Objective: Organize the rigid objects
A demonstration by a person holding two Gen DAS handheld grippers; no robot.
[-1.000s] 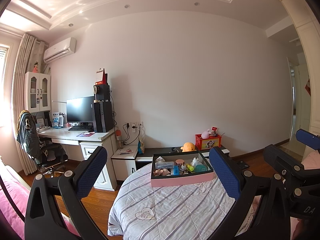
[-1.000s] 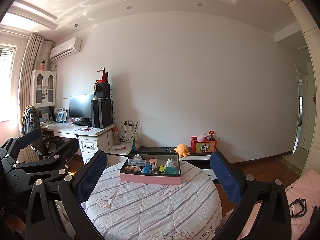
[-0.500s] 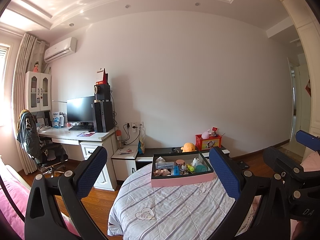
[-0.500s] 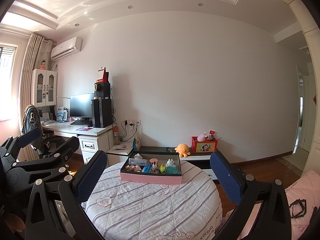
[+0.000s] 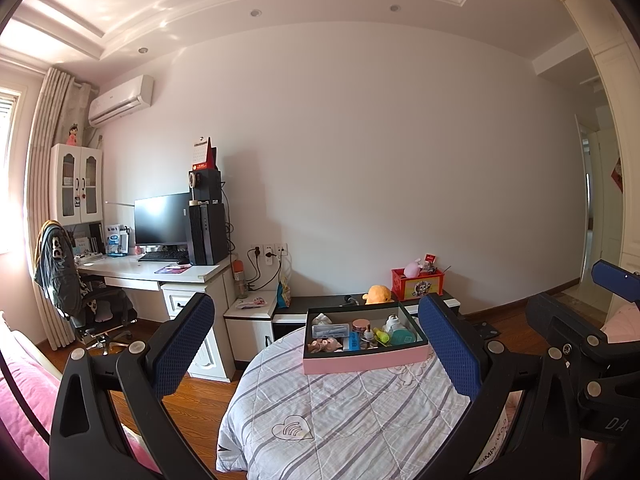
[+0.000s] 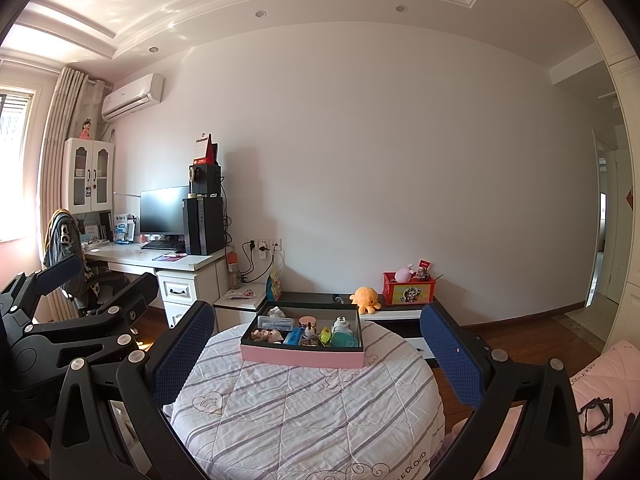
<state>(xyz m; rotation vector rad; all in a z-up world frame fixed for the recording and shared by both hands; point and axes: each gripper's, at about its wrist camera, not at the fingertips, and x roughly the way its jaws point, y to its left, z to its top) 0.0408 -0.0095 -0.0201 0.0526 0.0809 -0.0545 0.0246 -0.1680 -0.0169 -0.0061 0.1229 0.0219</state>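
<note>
A pink box with a dark inner rim [image 5: 366, 358] [image 6: 302, 356] sits at the far side of a round table with a striped quilted cover [image 5: 352, 412] [image 6: 308, 408]. It holds several small items: a teal round tin [image 6: 344, 339], a yellow-green item [image 6: 325, 336], a blue pack [image 6: 293, 336], a clear case [image 6: 275, 323]. My left gripper [image 5: 320, 344] is open and empty, held well short of the box. My right gripper [image 6: 316, 344] is open and empty, also short of the box. Each gripper shows at the edge of the other's view.
A white desk [image 6: 160, 260] with a monitor and a computer tower stands at the left, with an office chair [image 5: 64, 276]. A low cabinet behind the table carries an orange plush [image 6: 365, 298] and a red box [image 6: 408, 290]. Pink bedding [image 6: 604, 380] lies at right.
</note>
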